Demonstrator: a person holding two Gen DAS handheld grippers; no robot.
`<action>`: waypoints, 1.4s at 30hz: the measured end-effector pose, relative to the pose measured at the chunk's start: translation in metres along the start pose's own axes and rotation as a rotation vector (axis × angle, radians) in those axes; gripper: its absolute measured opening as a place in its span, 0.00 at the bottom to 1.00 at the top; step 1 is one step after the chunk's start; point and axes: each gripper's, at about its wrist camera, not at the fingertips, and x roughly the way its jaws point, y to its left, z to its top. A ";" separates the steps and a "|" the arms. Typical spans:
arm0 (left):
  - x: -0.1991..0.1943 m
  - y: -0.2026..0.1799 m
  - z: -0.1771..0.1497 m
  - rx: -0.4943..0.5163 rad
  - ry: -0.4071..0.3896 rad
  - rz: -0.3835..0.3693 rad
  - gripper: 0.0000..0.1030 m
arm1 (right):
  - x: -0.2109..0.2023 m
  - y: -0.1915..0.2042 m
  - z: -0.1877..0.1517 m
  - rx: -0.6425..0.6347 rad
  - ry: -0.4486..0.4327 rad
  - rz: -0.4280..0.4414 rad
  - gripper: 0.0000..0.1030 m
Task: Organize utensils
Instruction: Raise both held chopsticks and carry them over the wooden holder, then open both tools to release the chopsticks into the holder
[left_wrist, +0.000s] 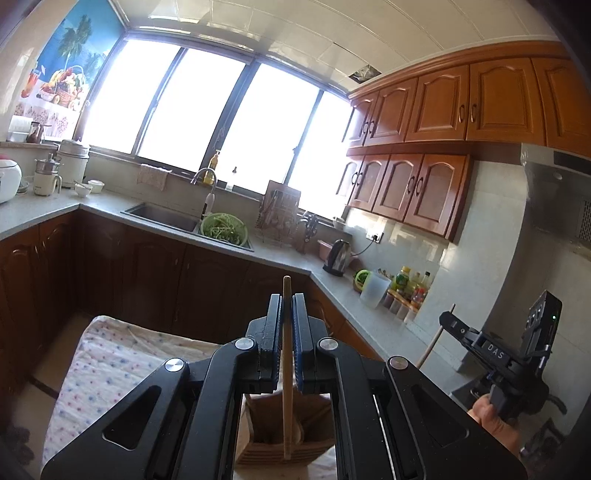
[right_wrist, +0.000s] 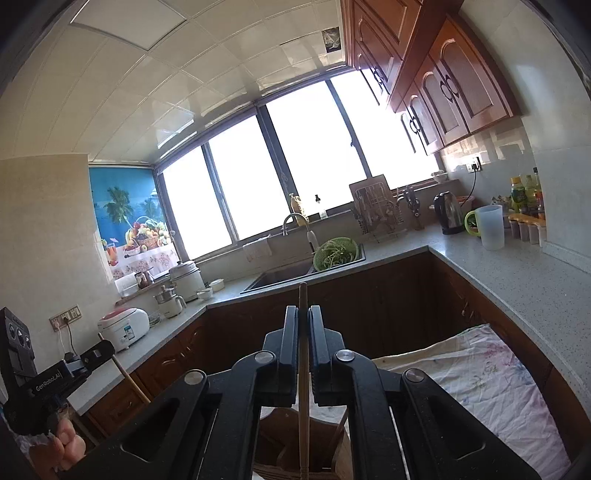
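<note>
In the left wrist view my left gripper (left_wrist: 287, 301) is shut on a thin wooden chopstick (left_wrist: 286, 369) that stands nearly upright between its pads. The chopstick's lower end hangs at a ribbed wooden utensil holder (left_wrist: 258, 454) below; whether it is inside I cannot tell. At the right a hand holds my right gripper (left_wrist: 448, 319), shut on a second chopstick (left_wrist: 428, 350). In the right wrist view the right gripper (right_wrist: 303, 312) clamps its chopstick (right_wrist: 303, 387) upright above the holder (right_wrist: 280, 454). The left gripper (right_wrist: 103, 349) shows at the far left with its chopstick (right_wrist: 127, 373).
The holder stands on a table under a floral cloth (left_wrist: 110, 362) (right_wrist: 480, 376). Beyond it a grey L-shaped counter (left_wrist: 369, 321) carries a sink (left_wrist: 162, 218), a green colander (left_wrist: 223, 229), a kettle (left_wrist: 338, 256), a white jug (left_wrist: 373, 291) and bottles. Wall cupboards (left_wrist: 443, 107) hang at the right.
</note>
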 end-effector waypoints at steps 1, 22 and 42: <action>0.006 0.003 0.001 -0.007 -0.001 0.004 0.04 | 0.005 -0.003 0.001 0.003 -0.006 0.001 0.05; 0.085 0.038 -0.095 -0.029 0.092 0.097 0.04 | 0.060 -0.041 -0.092 0.069 0.024 -0.073 0.05; 0.090 0.034 -0.094 -0.019 0.156 0.102 0.09 | 0.066 -0.043 -0.095 0.062 0.133 -0.070 0.14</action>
